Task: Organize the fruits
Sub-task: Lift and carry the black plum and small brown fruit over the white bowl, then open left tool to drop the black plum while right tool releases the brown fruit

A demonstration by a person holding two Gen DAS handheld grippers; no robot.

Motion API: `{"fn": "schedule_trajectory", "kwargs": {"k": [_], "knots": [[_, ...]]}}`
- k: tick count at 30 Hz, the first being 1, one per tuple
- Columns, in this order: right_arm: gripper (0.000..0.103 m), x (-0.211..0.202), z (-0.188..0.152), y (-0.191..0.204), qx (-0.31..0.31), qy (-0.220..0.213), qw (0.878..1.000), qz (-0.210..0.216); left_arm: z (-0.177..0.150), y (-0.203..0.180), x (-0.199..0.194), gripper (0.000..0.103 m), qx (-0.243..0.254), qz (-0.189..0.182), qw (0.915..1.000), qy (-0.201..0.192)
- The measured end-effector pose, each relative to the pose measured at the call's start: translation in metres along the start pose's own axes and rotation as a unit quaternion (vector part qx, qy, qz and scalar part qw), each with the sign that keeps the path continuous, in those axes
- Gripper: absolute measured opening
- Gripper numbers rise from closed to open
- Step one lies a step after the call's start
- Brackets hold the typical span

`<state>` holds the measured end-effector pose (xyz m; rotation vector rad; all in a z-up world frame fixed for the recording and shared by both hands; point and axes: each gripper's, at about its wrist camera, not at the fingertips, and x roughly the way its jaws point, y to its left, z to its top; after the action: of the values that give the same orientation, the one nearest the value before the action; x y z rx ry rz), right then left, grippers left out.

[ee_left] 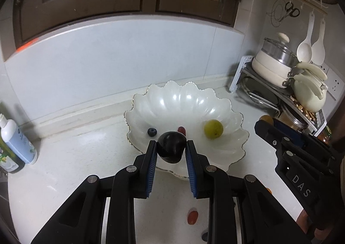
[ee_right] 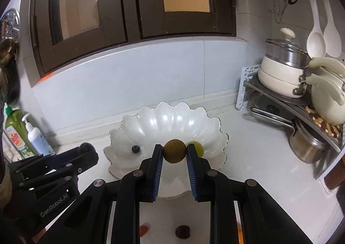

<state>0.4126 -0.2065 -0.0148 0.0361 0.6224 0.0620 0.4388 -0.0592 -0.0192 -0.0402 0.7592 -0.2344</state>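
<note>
A white scalloped bowl stands on the counter by the wall. In it lie a blueberry, a green round fruit and a small red fruit. My left gripper is shut on a dark plum above the bowl's near rim. Over that same near rim, my right gripper is shut on a brown round fruit. On the counter under the grippers lie a red fruit and a dark fruit.
A corner rack with a lidded pot, pans and cream utensils stands at the right. Bottles stand at the left by the wall. Dark cabinet doors hang above the backsplash.
</note>
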Motion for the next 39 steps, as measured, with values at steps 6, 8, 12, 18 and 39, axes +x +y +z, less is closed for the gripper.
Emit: {"fn": "schedule_trajectory", "kwargs": {"k": [6,8,12,18,39], "knots": [[0.024,0.027,0.005,-0.001,-0.006,0.03,1.0,0.0,0.009,0.005,0.027,0.027,0.001,0.006,0.9996,0.028],[0.024,0.035,0.006,-0.003,-0.005,0.038,0.999,0.0,0.011,0.005,0.036,0.027,0.003,0.007,0.9993,0.037],[0.024,0.054,0.008,-0.008,0.0,0.068,0.998,0.005,0.015,0.004,0.051,0.027,0.008,0.008,0.9985,0.054],[0.024,0.082,0.006,-0.014,-0.002,0.106,0.994,0.004,0.021,-0.001,0.077,0.027,0.018,0.014,0.9966,0.08],[0.026,0.138,-0.009,-0.029,0.006,0.207,0.978,0.004,0.019,-0.005,0.139,0.038,0.035,-0.001,0.9831,0.18]]}}
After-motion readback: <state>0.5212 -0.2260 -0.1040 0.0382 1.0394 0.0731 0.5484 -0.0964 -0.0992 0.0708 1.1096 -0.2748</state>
